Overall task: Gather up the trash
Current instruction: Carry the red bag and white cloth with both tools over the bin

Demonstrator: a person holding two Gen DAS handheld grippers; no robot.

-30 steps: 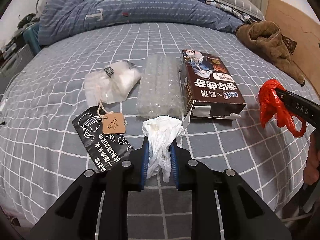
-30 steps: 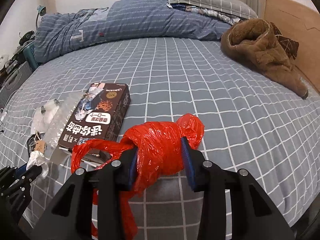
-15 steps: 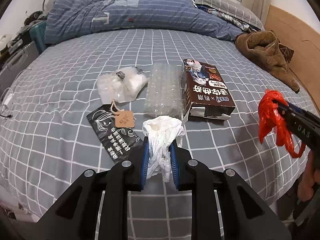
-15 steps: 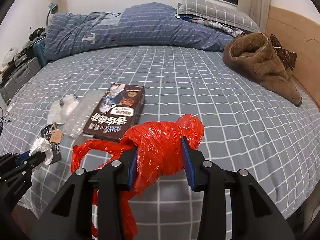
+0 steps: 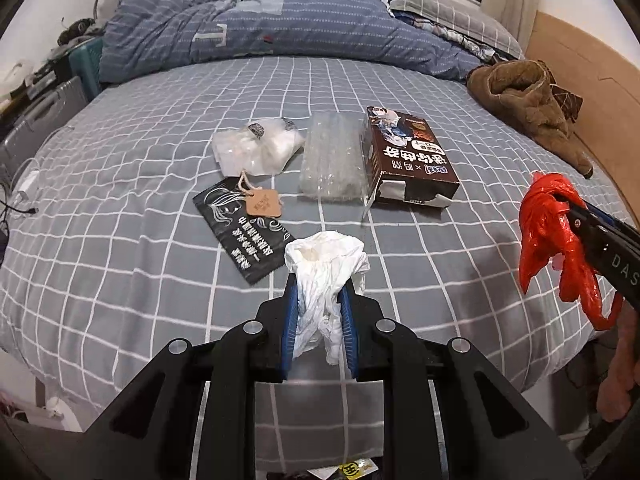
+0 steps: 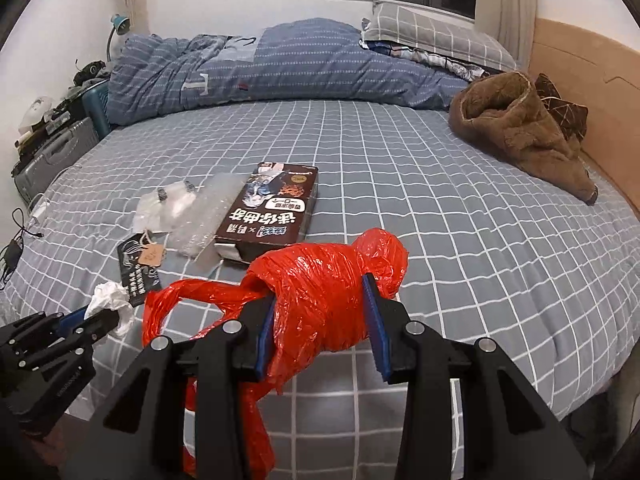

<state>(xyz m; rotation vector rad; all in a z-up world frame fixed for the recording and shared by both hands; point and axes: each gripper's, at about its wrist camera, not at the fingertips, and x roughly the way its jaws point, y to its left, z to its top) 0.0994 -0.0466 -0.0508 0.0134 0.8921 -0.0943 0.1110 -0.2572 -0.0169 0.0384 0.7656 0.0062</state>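
Here my left gripper [image 5: 319, 300] pinches a crumpled white tissue wad [image 5: 326, 264], while my right gripper [image 6: 320, 312] clamps a crinkly red plastic bag [image 6: 320, 292]; both hover over the near edge of the checked grey bedsheet [image 6: 460, 216], the glossy brown carton [image 5: 408, 160] lying beyond

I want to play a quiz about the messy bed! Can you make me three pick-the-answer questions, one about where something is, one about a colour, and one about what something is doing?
1. What lies directly left of the brown box?
A. bubble wrap
B. a shoe
C. a cup

2. What colour is the plastic bag?
A. green
B. red
C. white

3. What is the left gripper doing?
A. hanging open
B. pinching the tissue
C. gripping the box

Answers:
1. A, the bubble wrap lies alongside the box's left edge.
2. B, the bag in the right gripper is bright red.
3. B, the white tissue sits squeezed between its fingers.
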